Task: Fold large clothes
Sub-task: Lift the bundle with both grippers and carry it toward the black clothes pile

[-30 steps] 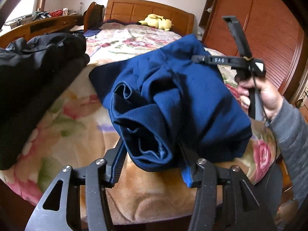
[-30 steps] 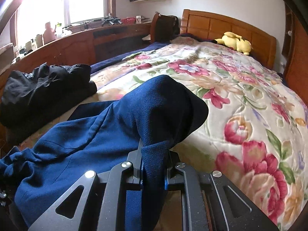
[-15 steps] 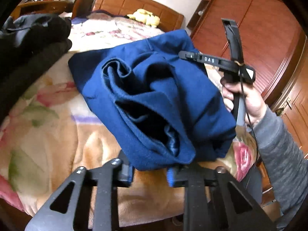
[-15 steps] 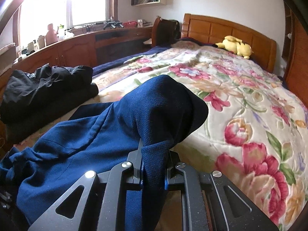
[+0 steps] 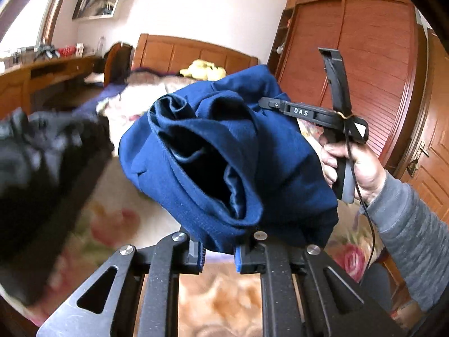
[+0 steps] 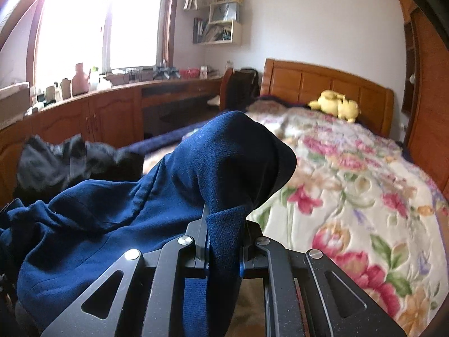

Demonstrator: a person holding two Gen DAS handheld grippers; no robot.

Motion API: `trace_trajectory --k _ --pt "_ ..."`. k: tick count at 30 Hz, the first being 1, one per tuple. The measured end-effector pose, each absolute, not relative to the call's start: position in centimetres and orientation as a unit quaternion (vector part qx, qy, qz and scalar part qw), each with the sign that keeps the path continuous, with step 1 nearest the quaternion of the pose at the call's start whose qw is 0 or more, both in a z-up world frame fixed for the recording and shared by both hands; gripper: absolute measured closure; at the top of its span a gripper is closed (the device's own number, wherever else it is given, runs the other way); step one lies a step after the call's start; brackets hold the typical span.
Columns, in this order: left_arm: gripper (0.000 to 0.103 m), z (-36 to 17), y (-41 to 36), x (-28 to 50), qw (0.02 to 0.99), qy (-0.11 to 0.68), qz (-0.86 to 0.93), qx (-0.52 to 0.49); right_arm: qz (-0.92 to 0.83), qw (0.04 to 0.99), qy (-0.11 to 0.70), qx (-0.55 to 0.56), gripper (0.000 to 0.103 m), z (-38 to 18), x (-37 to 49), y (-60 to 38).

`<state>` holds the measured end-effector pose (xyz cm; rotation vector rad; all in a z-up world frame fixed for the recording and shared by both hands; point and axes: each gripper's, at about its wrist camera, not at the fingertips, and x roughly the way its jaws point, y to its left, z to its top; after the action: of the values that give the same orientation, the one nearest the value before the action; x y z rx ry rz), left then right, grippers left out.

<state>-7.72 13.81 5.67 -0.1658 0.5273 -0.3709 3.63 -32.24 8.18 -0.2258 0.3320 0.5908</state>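
A dark blue garment [image 5: 224, 151] hangs bunched in the air above the floral bed, held from two sides. In the left wrist view my left gripper [image 5: 218, 254] has a fold of it between its pads, and its jaws are closing on the cloth. The right gripper [image 5: 266, 102], held by a hand in a grey sleeve, reaches into the garment's far right side. In the right wrist view my right gripper [image 6: 224, 252] is shut on a thick fold of the blue garment [image 6: 230, 163], which drapes away to the left.
A black pile of clothes [image 5: 42, 174] lies at the left on the bed [image 6: 364, 196]. A yellow plush toy [image 6: 335, 108] sits by the wooden headboard. A long wooden desk [image 6: 112, 106] runs under the window, and a wardrobe [image 5: 364, 64] stands at the right.
Both grippers have risen and lifted the blue garment off the bed. The left gripper's jaws have drawn in from wide apart onto a fold.
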Motion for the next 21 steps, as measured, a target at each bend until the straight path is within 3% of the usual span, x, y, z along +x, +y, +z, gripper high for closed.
trace_trajectory --k 14,18,21 --pt "0.088 16.4 30.3 -8.4 0.981 0.187 -0.046 -0.018 0.365 0.92 0.081 -0.114 0.09 19.1 0.2 -15.4" --pt "0.088 14.9 37.2 -8.2 0.976 0.215 0.046 0.002 0.395 0.909 0.109 -0.074 0.09 18.3 0.2 -8.7" --pt "0.086 11.4 41.5 -7.2 0.959 0.262 0.111 0.004 0.404 0.895 0.174 -0.074 0.088 13.6 1.4 -4.1"
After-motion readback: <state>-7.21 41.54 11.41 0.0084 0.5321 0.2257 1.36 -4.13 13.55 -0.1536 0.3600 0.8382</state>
